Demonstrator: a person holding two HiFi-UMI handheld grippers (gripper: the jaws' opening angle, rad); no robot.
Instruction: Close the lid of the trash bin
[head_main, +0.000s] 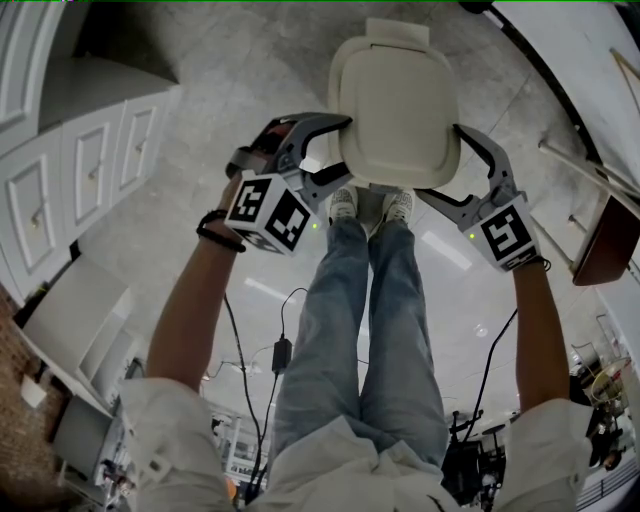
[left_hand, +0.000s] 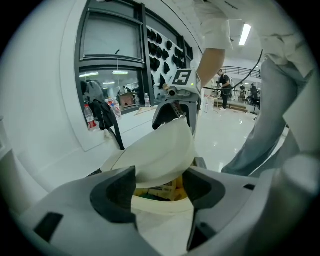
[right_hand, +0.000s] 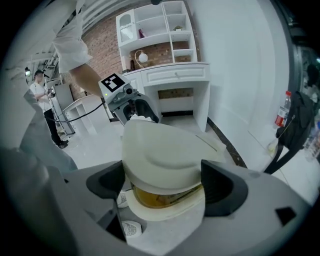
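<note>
White panelled cabinets (head_main: 90, 170) at nine o'clock in head view, black power adapter (head_main: 282, 353) at six, water bottle (right_hand: 283, 109) and black bag (right_hand: 296, 127) at three in right gripper view

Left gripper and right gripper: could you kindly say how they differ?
The left gripper straddles the lid's left edge, the right gripper its right edge. The left gripper's cube shows two marker faces in the head view, the right gripper's one. Both are open, flanking the part-raised lid.

- Left gripper (head_main: 345, 150), right gripper (head_main: 440, 160): grey curved jaws, dark inner pads, black-and-white marker cubes (head_main: 268, 212).
- White sleeves (head_main: 165, 420), rolled; black wristband (head_main: 218, 228), left wrist.
- Light-blue jeans (head_main: 370, 330); white sneakers (head_main: 345, 205).
- Black cable (head_main: 497, 350).
</note>
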